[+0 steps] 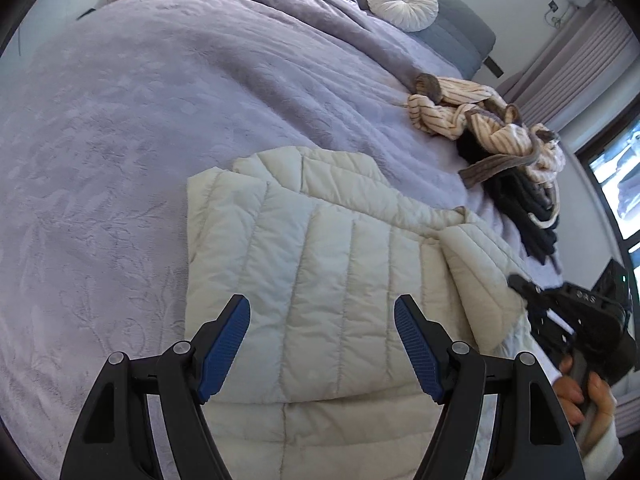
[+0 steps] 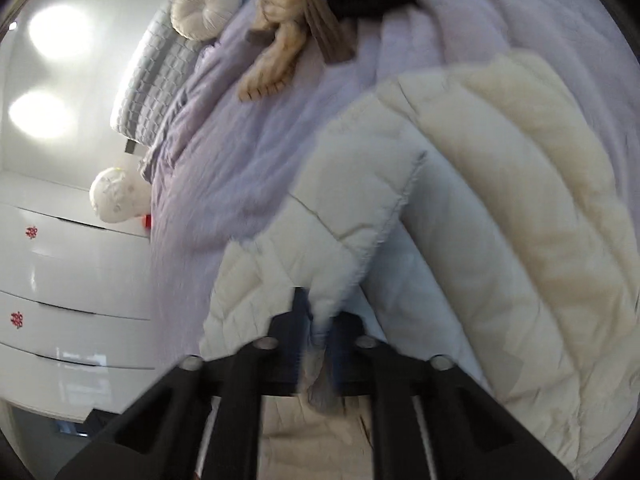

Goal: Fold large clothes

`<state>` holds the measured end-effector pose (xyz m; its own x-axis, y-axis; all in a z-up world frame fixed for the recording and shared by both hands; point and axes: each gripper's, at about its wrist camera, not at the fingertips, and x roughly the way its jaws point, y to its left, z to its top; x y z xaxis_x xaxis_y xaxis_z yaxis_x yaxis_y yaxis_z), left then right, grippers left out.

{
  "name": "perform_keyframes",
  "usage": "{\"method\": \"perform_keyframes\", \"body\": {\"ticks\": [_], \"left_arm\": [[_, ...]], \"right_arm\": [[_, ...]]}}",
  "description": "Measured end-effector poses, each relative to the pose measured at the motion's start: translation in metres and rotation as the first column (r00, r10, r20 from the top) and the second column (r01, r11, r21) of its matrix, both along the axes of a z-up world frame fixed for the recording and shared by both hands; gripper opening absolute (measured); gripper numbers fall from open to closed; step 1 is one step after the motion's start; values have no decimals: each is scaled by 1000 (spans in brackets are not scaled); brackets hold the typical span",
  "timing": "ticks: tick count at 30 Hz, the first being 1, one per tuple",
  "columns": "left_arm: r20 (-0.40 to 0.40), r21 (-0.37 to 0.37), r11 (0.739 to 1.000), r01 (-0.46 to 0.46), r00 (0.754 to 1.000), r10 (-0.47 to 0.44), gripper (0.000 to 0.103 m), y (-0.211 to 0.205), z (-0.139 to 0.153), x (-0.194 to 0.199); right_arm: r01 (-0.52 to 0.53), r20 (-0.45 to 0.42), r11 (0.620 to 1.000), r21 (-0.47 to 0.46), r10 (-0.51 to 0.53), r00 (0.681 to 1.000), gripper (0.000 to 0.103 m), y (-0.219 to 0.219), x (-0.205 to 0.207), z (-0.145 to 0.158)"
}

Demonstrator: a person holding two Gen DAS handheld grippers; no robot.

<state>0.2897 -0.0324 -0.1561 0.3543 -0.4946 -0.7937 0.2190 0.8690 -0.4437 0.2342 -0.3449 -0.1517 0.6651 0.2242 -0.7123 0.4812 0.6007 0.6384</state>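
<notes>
Lilac bedspread [image 1: 120,128], cream jacket [image 1: 320,248] under left tool [image 1: 322,344]; right tool [image 2: 320,320] pinching its edge

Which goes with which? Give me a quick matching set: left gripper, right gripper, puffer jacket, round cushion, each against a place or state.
Things:
1. left gripper
2. right gripper
3. puffer jacket
4. round cushion

States or places:
A. lies at the head of the bed
B. shut on a fold of cream fabric
C. fingers apart, nothing between them
D. spread on the lilac bedspread, partly folded

Pairs: 1-C, 2-B, 3-D, 4-A
</notes>
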Motion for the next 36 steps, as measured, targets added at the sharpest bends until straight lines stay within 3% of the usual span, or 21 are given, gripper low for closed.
{"method": "perform_keyframes", "body": {"ticks": [2,4,7,11,14,16,18,19,23,26,28,31,36], "left_arm": [[-6,-50,999,-3,1000,2,75,6,2,2],[-23,-112,994,-9,1000,6,75,14,4,6],[-53,-209,978,-12,999,1,75,27,5,14],[-110,-333,943,21,992,-61,75,35,0,26],[-156,-392,919,34,982,-103,75,32,-9,30],[-179,-392,919,40,977,-119,75,25,-15,30],[-193,-382,923,44,973,-126,75,18,-20,28],[-203,-377,925,48,970,-133,75,14,-22,28],[-245,-285,956,75,958,-148,75,-5,-33,26],[-253,-234,967,96,955,-156,75,-18,-38,25],[-254,-227,967,111,952,-169,75,-28,-38,25],[-251,-224,966,129,950,-185,75,-40,-39,26],[-225,-163,980,112,963,-148,74,-52,-36,23]], "right_arm": [[-77,19,991,-113,80,997,6,16,12,16],[-193,29,953,-234,205,978,6,40,24,33],[-396,-23,836,-380,419,908,6,93,40,39],[-562,-125,715,-417,567,814,6,141,38,16],[-610,-201,670,-422,588,784,7,156,34,2],[-632,-240,654,-415,592,770,20,157,27,-2],[-630,-242,668,-397,586,773,54,153,22,2],[-619,-232,686,-383,577,783,59,147,17,7],[-534,-169,800,-274,507,845,59,101,-9,28],[-367,-143,928,-59,356,924,59,37,-46,16],[-247,-144,967,69,255,956,59,5,-70,2],[-57,-168,979,193,90,982,59,-34,-108,-20],[155,-76,946,283,-139,987,57,-74,-138,-30]]}}
